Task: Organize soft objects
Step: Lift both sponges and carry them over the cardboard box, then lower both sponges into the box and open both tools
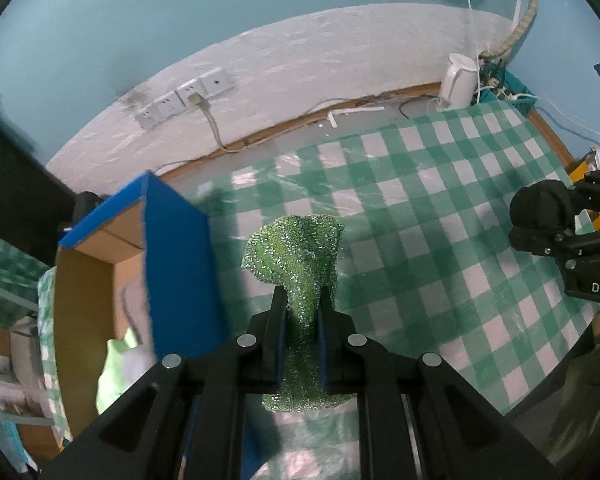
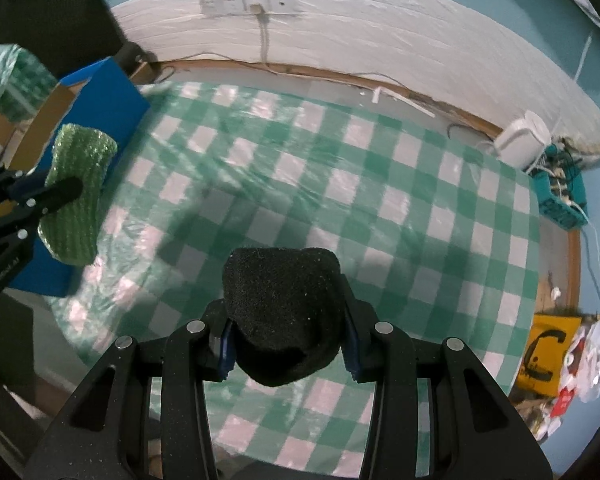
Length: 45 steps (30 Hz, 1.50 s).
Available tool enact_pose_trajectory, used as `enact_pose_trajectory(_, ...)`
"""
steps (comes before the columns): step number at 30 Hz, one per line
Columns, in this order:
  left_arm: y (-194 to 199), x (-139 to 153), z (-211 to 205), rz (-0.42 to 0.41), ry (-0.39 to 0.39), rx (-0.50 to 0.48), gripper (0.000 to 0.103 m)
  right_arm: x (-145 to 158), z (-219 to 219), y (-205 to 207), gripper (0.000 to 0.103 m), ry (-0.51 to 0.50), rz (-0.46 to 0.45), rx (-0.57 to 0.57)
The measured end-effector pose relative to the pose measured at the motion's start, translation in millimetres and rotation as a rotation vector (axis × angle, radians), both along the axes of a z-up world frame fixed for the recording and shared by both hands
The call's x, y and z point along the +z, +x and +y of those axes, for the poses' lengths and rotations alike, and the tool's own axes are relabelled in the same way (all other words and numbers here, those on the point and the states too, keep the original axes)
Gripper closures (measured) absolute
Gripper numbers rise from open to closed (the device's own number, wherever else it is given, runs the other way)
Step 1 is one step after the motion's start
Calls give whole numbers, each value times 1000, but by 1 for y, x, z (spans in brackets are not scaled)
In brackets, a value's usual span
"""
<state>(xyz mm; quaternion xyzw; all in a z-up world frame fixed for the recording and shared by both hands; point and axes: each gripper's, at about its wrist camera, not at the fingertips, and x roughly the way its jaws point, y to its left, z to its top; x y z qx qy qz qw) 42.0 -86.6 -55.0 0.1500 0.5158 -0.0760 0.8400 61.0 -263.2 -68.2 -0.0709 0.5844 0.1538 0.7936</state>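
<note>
While both hands carry their loads above the green-and-white checked tablecloth [image 2: 340, 168], the left gripper [image 1: 302, 300] has its jaws squeezed almost together on a sparkly green knitted scouring cloth [image 1: 296, 248], and the right gripper [image 2: 286, 332] stands part-open, clamped around a chunky black foam sponge [image 2: 282, 304]. Off to the left waits the open blue-sided cardboard box [image 1: 172, 256], with pale soft items already showing inside it, so that looks like the destination. To do this well, the left hand should travel clear over the box's blue wall before lowering, and let go only once the cloth hangs inside the opening; a release too early would drape it on the rim. The right hand is best held back a touch so the two tools don't crowd each other at the box. The green cloth is pinched across its middle, long axis running along the fingers, the free end fanning out ahead and flopping loose, so expect it to swing. The black sponge sits broadside between its pads, long side across the jaws, holding its shape firmly.
</note>
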Motion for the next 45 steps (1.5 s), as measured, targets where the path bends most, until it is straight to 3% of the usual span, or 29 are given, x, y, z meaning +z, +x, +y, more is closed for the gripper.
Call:
enact_pose_trajectory(19, -29, 25, 68, -81, -31, 96, 90, 48, 103, -11, 62, 46, -93, 186)
enact_pose_trajectory(34, -36, 24, 137, -91, -63, 220, 90, 59, 190, -6, 62, 85, -103, 307)
enact_pose_trajectory(45, -41, 10, 191, -67, -73, 324, 90, 50, 256, -4, 62, 87, -77, 394)
